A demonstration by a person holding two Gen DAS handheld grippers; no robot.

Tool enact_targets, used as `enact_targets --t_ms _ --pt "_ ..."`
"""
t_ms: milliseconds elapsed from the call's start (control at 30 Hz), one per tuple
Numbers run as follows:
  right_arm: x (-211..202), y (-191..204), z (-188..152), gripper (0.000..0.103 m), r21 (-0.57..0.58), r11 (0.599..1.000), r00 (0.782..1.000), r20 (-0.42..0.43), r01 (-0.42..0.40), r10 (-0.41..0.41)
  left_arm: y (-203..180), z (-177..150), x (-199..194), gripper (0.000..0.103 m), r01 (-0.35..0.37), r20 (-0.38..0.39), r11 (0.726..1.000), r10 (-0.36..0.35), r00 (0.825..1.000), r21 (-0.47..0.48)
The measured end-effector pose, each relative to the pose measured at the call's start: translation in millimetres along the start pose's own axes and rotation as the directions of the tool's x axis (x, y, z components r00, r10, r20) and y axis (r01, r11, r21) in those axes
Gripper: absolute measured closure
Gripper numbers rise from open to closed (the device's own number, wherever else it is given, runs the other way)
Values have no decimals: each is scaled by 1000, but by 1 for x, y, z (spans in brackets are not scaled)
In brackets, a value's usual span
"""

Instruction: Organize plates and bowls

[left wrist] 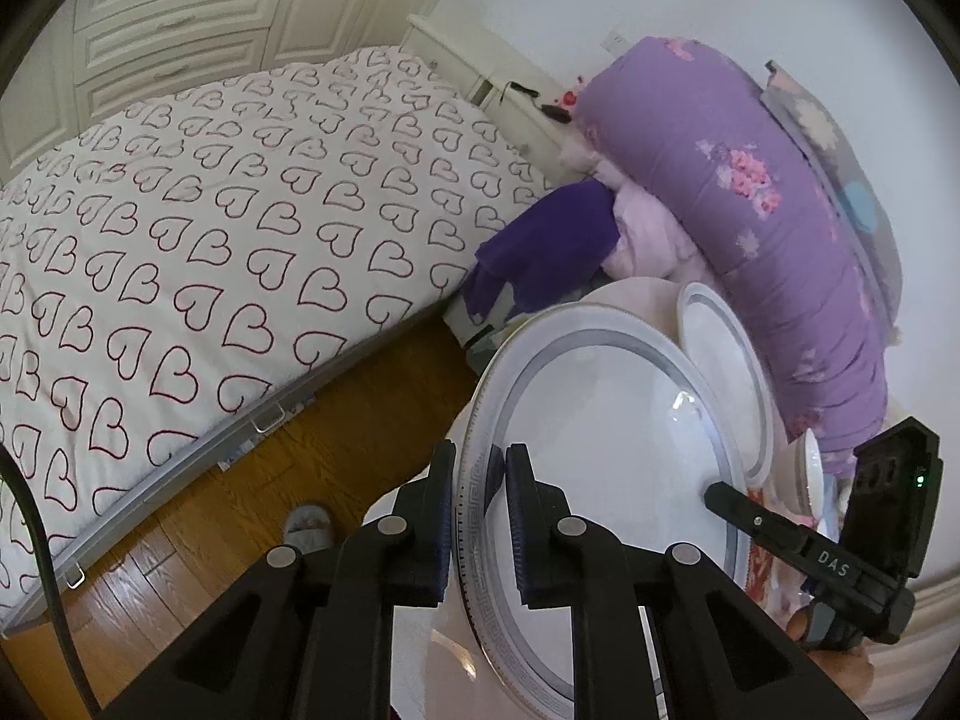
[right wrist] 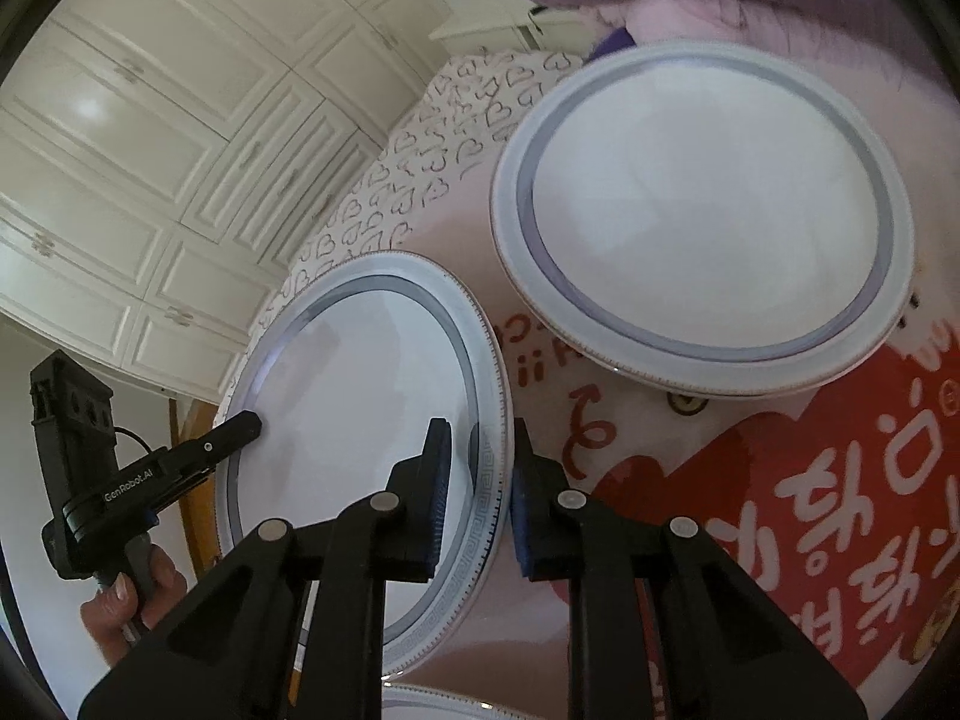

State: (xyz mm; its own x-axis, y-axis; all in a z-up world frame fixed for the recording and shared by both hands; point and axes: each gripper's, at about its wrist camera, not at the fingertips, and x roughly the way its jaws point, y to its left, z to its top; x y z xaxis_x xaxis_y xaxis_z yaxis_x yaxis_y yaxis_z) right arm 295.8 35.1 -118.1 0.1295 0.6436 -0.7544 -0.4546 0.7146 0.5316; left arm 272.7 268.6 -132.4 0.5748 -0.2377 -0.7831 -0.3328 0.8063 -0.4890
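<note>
A large white plate (left wrist: 606, 444) with a grey band and key-pattern rim is held between both grippers, lifted off the table. My left gripper (left wrist: 480, 480) is shut on its near rim. My right gripper (right wrist: 480, 462) is shut on the opposite rim of the same plate (right wrist: 360, 396). The right gripper also shows in the left wrist view (left wrist: 720, 489), and the left gripper in the right wrist view (right wrist: 249, 420). A second, smaller grey-banded plate (right wrist: 702, 216) lies on the table beyond; it also shows in the left wrist view (left wrist: 726, 372).
The table carries a pink and red cloth with Korean lettering (right wrist: 810, 480). A white bowl edge (left wrist: 813, 474) sits at the right. A bed with a heart-print cover (left wrist: 210, 228), purple bedding (left wrist: 750, 192) and white cabinets (right wrist: 150, 150) surround it. Wooden floor (left wrist: 300, 450) lies below.
</note>
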Motion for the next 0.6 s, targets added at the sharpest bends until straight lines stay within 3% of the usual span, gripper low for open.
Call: enact_targets --t_ms 300,600 --pt "-51 0 -23 85 5 1000 997 80 -13 13 -23 -23 -47 92 52 43 997 -55 998 53" --pt "-109 -8 -81 85 23 1000 988 152 21 -24 -50 -77 -77 92 98 19 987 -102 995 126"
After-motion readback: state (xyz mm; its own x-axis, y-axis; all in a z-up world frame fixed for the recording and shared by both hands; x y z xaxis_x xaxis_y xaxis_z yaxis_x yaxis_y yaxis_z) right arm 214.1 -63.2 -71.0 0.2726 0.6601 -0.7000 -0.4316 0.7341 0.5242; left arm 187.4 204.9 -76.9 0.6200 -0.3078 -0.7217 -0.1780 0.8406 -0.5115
